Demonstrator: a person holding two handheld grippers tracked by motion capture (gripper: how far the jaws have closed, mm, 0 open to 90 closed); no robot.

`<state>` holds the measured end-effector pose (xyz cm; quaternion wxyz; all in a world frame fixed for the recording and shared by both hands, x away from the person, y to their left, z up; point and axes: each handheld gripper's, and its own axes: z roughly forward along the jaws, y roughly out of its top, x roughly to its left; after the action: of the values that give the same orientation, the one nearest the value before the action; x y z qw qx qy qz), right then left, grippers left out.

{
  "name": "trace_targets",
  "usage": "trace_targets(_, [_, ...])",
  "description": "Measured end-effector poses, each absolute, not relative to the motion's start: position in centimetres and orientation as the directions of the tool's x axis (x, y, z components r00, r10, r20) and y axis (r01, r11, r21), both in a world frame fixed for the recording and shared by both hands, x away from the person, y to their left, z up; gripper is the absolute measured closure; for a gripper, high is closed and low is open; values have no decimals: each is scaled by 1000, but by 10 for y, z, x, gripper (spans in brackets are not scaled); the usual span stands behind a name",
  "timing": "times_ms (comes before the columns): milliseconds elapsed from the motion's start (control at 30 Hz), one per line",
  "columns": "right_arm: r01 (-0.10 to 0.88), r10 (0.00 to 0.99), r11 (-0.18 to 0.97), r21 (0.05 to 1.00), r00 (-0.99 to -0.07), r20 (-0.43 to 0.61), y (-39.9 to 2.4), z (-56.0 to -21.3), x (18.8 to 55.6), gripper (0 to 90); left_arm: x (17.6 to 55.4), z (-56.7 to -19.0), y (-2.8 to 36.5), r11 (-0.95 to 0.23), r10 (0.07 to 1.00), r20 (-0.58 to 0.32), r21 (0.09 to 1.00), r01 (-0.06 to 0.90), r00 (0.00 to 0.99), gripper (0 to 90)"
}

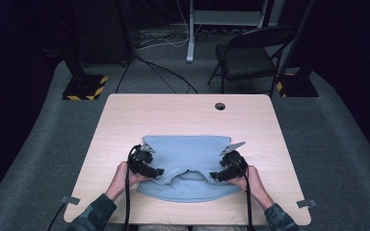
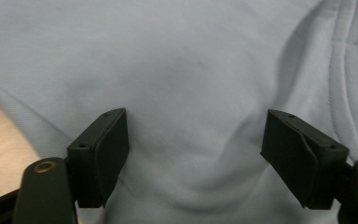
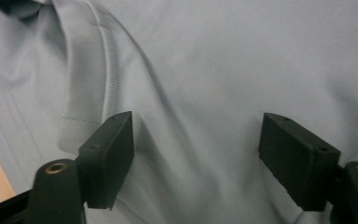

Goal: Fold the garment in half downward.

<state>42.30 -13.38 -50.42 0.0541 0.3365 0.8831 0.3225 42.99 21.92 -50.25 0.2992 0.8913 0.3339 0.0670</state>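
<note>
A light blue shirt (image 1: 188, 149) lies folded on the wooden table (image 1: 183, 113), its neck opening toward the near edge. My left gripper (image 1: 160, 172) rests low at the shirt's near left, jaws pointing inward. In the left gripper view it (image 2: 193, 158) stands open, with smooth blue cloth (image 2: 182, 60) bulging between the pads but not pinched. My right gripper (image 1: 214, 175) mirrors it at the near right. In the right gripper view it (image 3: 196, 158) is open too, over cloth (image 3: 214, 60) beside the ribbed collar (image 3: 88, 70).
A round cable hole (image 1: 220, 106) sits near the table's far edge. Behind the table stand a black folding chair (image 1: 250, 53) and a stand base with yellow-black stripes (image 1: 84, 86). Grey tabs (image 1: 70, 199) mark the near corners.
</note>
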Motion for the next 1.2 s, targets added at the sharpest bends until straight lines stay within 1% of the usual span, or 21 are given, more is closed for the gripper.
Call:
trace_targets(33, [543, 609, 596, 592, -786, 109, -134, -506, 422, 225, 429, -503, 220, -609, 623, -77, 576, 545, 778, 217])
trace_targets(133, [509, 569, 637, 579, -817, 92, -138, -508, 419, 211, 424, -504, 224, -652, 573, -64, 568, 502, 817, 211])
trace_targets(267, [468, 528, 675, 571, -847, 71, -145, -508, 416, 208, 418, -505, 228, -712, 508, -12, 557, 428, 861, 204])
trace_targets(300, [462, 519, 680, 570, -852, 72, -147, -508, 416, 201, 418, -505, 228, -711, 510, -13, 556, 430, 860, 201])
trace_targets(367, [476, 519, 664, 576, -848, 103, -150, -507, 416, 186, 417, -503, 229, -683, 523, -44, 576, 449, 851, 177])
trace_targets(467, [491, 518, 616, 616, -842, 153, -152, -505, 413, 205, 416, -501, 228, -636, 553, -90, 597, 489, 828, 162])
trace_targets(600, [477, 513, 593, 648, -844, 152, -145, -501, 405, 227, 416, -503, 221, -575, 617, -134, 596, 560, 776, 123])
trace_targets(633, [488, 539, 573, 658, -829, 145, -143, -501, 405, 226, 415, -504, 219, -568, 630, -133, 593, 571, 765, 115])
trace_targets(700, [516, 583, 543, 663, -800, 145, -140, -504, 406, 207, 415, -506, 215, -568, 661, -95, 585, 579, 744, 103])
trace_targets(767, [553, 619, 527, 645, -770, 155, -137, -510, 409, 177, 415, -508, 212, -562, 670, -94, 584, 586, 736, 92])
trace_targets(800, [564, 627, 530, 633, -763, 155, -135, -513, 410, 170, 415, -508, 211, -569, 666, -89, 582, 581, 741, 85])
trace_targets(833, [552, 627, 537, 638, -767, 137, -134, -514, 409, 159, 414, -508, 209, -594, 646, -81, 573, 566, 759, 66])
trace_targets(867, [542, 617, 564, 623, -778, 118, -131, -513, 408, 146, 414, -509, 208, -617, 627, -68, 563, 549, 776, 56])
trace_targets(933, [502, 583, 623, 600, -810, 72, -128, -512, 406, 132, 411, -510, 206, -676, 580, -26, 542, 499, 814, 42])
trace_targets(967, [480, 561, 646, 593, -826, 57, -128, -512, 406, 126, 410, -510, 206, -701, 551, -20, 531, 476, 834, 34])
trace_targets(1067, [436, 510, 689, 579, -859, 41, -131, -512, 404, 125, 407, -511, 208, -762, 480, 27, 508, 401, 877, 25])
trace_targets(1100, [431, 500, 694, 577, -865, 45, -134, -512, 404, 125, 407, -511, 209, -768, 467, 27, 508, 390, 884, 20])
trace_targets(1200, [441, 492, 675, 592, -867, 84, -140, -511, 406, 123, 408, -507, 214, -713, 509, -19, 551, 434, 861, 31])
